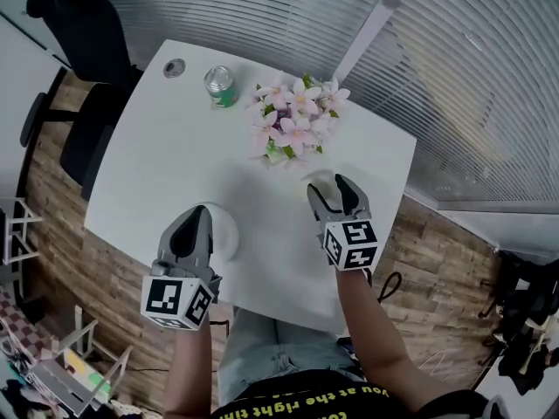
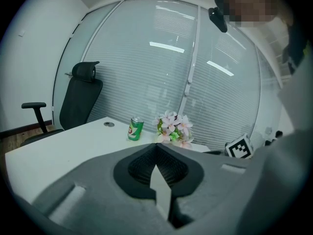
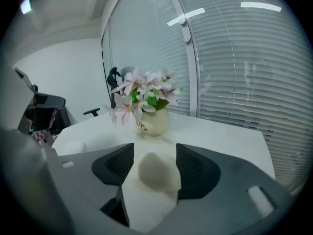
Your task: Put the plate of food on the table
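Observation:
A small white round plate (image 1: 229, 232) lies near the front edge of the white table (image 1: 157, 155), half hidden under my left gripper (image 1: 199, 215). That gripper's jaws stand shut (image 2: 156, 148), and only a thin white sliver shows in the slit behind the tips. My right gripper (image 1: 328, 185) hovers low over the table's right half with its jaws open (image 3: 154, 148). A pale rounded piece of food (image 3: 155, 170) sits on the table between the two pads, which do not press on it. The plate (image 3: 72, 147) appears far left in the right gripper view.
A cream vase (image 3: 152, 121) of pink flowers (image 1: 295, 116) stands just beyond the right gripper. Farther back are a green can (image 1: 220, 85) and a round cable port (image 1: 174, 68). A black office chair (image 1: 79, 24) stands at the table's far left corner. Blinds cover the glass wall behind.

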A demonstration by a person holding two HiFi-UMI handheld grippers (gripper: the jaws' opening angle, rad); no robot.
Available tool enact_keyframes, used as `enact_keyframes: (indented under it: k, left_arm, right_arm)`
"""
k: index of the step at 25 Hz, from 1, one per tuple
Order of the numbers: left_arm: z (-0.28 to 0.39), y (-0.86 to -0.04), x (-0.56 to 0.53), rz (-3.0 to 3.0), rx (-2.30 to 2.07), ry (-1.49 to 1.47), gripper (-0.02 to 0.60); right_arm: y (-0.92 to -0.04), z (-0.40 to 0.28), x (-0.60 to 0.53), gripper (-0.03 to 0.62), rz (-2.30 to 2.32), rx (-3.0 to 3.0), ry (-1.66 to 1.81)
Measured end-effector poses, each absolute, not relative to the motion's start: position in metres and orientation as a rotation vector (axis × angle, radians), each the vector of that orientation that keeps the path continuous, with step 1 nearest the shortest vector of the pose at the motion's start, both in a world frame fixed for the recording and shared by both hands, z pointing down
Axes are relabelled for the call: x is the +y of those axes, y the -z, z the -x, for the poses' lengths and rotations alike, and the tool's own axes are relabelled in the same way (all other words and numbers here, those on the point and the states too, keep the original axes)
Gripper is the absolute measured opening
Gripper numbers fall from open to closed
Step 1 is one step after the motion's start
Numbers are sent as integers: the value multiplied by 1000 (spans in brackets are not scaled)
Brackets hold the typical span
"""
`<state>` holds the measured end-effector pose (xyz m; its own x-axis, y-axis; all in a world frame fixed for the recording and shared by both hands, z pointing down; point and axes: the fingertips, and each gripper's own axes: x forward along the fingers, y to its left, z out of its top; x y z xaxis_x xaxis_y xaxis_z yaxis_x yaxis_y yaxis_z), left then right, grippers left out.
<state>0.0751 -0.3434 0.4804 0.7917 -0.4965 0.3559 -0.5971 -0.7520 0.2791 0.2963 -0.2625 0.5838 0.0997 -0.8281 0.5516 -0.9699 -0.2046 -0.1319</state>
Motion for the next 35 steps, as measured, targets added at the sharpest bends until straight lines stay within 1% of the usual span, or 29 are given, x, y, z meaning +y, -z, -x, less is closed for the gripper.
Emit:
enact_keyframes:
  k: [3,11,17,22,35]
  left_arm:
    - [-76,-482,-344,-2598,-824,-370,0]
    - [-76,-487,-347,-2590,-825,-377,0]
    - [-74,-490,-348,-2580,-835,-381,0]
    - [-71,-490,-347,-2574,-839,-374,0]
    - [-55,-481,-346,-2580,-868,-345,0]
  right_arm:
    - [-605,-294,-263,338,-2057,-1729,-808]
    - [-631,-290,-265,408,-1993,-1667,-870]
    - [-637,-287,-266,414,-1951,-1634,-832]
    - [-634,-287,-265,397,-1962,-1642,-826]
    - [-599,-294,-265,393,-2077,-1744,-819]
